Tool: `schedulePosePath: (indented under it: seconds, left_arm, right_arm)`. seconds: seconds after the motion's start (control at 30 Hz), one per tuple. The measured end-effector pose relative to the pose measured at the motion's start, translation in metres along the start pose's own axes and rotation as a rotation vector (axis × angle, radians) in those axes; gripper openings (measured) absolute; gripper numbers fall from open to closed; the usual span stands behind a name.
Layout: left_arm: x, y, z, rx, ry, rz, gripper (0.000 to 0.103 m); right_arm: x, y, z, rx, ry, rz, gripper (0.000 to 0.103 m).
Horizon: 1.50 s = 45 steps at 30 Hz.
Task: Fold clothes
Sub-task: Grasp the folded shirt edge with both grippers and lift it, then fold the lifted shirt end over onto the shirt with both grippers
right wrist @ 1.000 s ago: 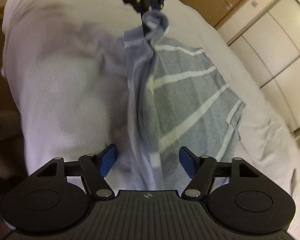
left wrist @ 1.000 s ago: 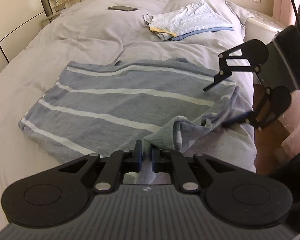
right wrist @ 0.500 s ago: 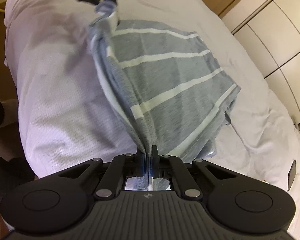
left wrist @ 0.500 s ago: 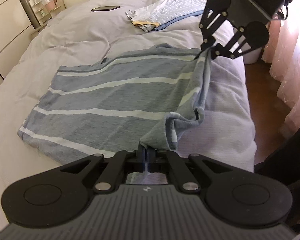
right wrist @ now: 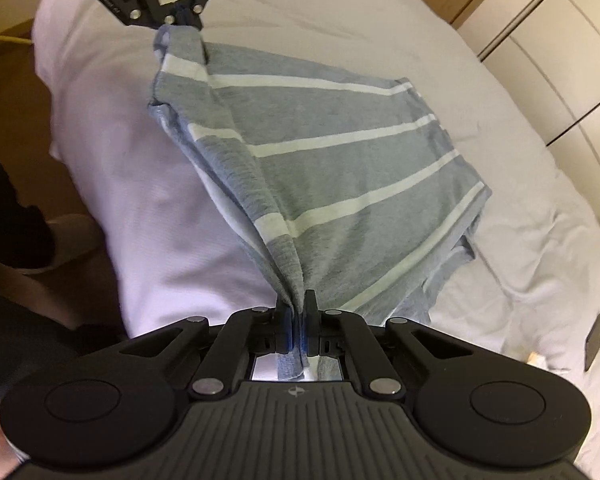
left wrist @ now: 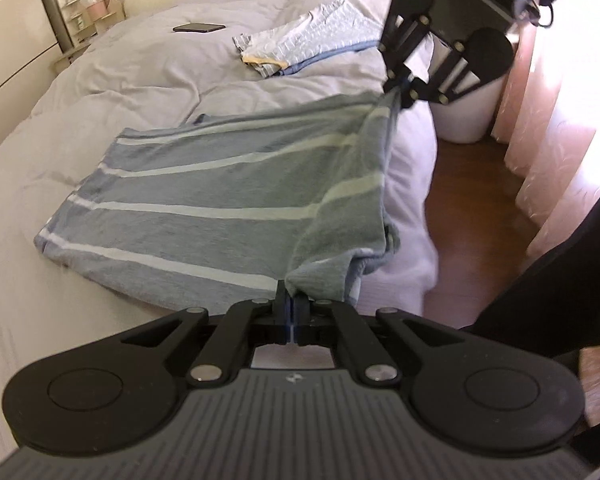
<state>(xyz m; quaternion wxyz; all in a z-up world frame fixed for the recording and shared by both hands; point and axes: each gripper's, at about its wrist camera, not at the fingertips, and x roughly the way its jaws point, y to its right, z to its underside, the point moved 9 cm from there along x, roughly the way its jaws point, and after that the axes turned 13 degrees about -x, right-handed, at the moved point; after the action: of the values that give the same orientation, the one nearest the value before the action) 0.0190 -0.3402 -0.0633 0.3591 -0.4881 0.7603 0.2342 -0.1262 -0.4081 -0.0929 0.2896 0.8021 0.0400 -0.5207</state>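
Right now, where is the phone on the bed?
In the left wrist view the phone lies far up the bed, left of the folded clothes pile, beyond the striped shirt.

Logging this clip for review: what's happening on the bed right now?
A person is folding a striped grey shirt on a bed. The left gripper and right gripper are each shut on a corner of one edge, which is lifted taut while the rest lies flat. A folded pile of clothes and a phone lie further up.
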Motion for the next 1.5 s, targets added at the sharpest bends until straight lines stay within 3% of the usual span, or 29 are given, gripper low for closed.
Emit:
schedulePosePath:
  seconds: [0.13,0.33,0.5,0.57,0.77,1.0,1.13,1.3,1.4,1.5]
  left_arm:
    - [-0.027,0.016,0.001,-0.037,-0.024,0.04,0.0]
    - [-0.042,0.019,-0.015,-0.174,-0.048,0.052,0.0]
    - [-0.054,0.017,-0.03,-0.293,-0.064,0.057,0.0]
    - [-0.045,-0.017,-0.045,-0.376,-0.041,0.031,0.0]
    - [-0.02,-0.123,-0.087,-0.622,0.027,-0.046,0.0]
    - [0.054,-0.241,-0.085,-0.871,0.013,-0.058,0.0]
    - [0.095,-0.278,-0.066,-0.972,-0.026,-0.037,0.0]
    - [0.121,-0.29,-0.043,-1.033,-0.064,-0.004,0.0]
    - [0.122,-0.294,-0.032,-1.082,-0.061,0.002,0.001]
    - [0.118,-0.297,-0.03,-1.106,-0.053,-0.007,0.003]
  right_arm:
    - [-0.032,-0.015,-0.002,0.01,0.004,-0.091,0.003]
    - [-0.073,-0.017,0.01,0.001,0.017,-0.263,0.003]
    - [-0.072,0.042,0.007,-0.033,0.044,-0.306,0.003]
    - [-0.066,0.077,-0.001,-0.044,0.055,-0.311,0.003]
    - [-0.015,0.191,-0.026,0.038,0.065,-0.358,0.003]
    - [0.098,0.274,-0.037,0.114,-0.006,-0.415,0.004]
    - [0.157,0.29,-0.031,0.16,-0.071,-0.459,0.005]
    - [0.204,0.297,-0.019,0.263,-0.108,-0.49,0.012]
    - [0.205,0.305,-0.012,0.37,-0.079,-0.491,0.03]
    - [0.196,0.315,-0.003,0.497,-0.036,-0.489,0.034]
